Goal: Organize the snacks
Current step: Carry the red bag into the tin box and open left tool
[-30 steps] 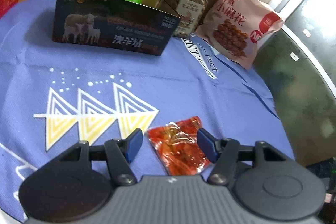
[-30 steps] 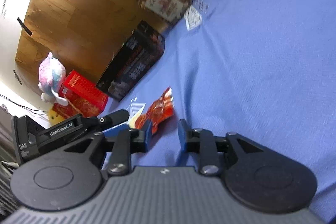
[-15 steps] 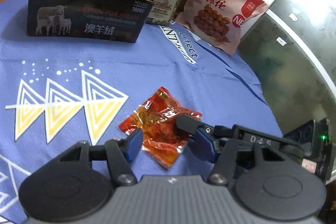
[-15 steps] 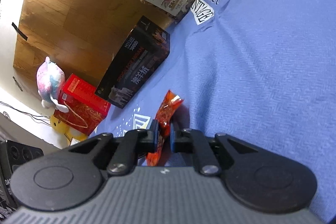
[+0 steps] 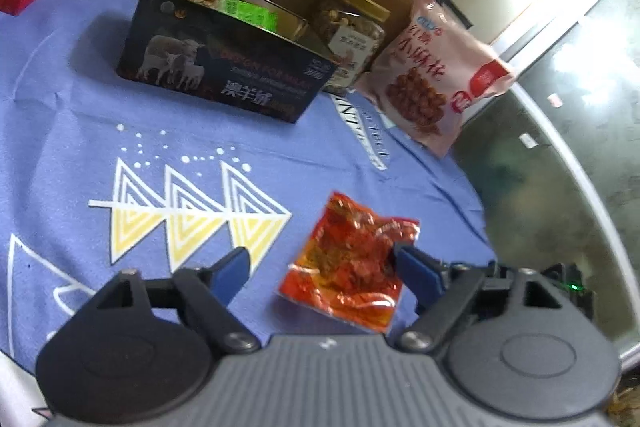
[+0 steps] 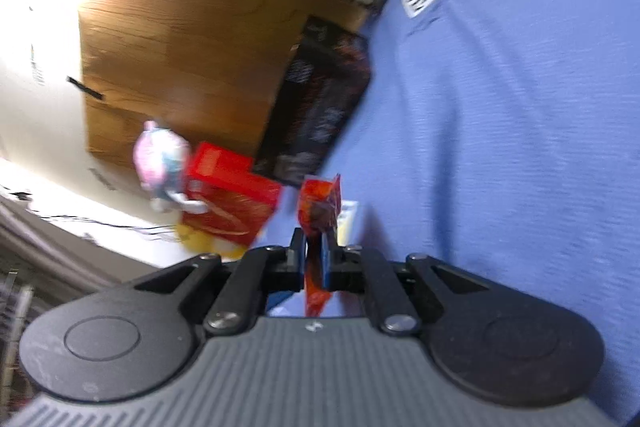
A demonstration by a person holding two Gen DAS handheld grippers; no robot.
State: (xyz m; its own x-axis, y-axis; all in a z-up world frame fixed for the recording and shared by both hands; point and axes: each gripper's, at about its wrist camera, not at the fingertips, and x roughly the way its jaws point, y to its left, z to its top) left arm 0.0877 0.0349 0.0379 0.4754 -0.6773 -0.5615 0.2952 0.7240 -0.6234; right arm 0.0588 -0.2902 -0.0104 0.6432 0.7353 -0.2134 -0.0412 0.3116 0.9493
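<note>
Since the earlier frame, crinkled red foil snack packet (image 5: 349,261) lifted off blue printed tablecloth (image 5: 80,131). Left wrist view: left gripper (image 5: 324,267) released, jaws wide; dark open-top sheep-print box (image 5: 224,75) at cloth's far edge. Right wrist view: right gripper (image 6: 313,259) clenched on packet (image 6: 320,205), edge-on, above cloth.

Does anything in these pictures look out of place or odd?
Only the red snack packet is apart from the rest: the right gripper pinches it by one edge, while other snacks sit in the dark box. The left gripper is open. Nothing looks spilled or damaged.
</note>
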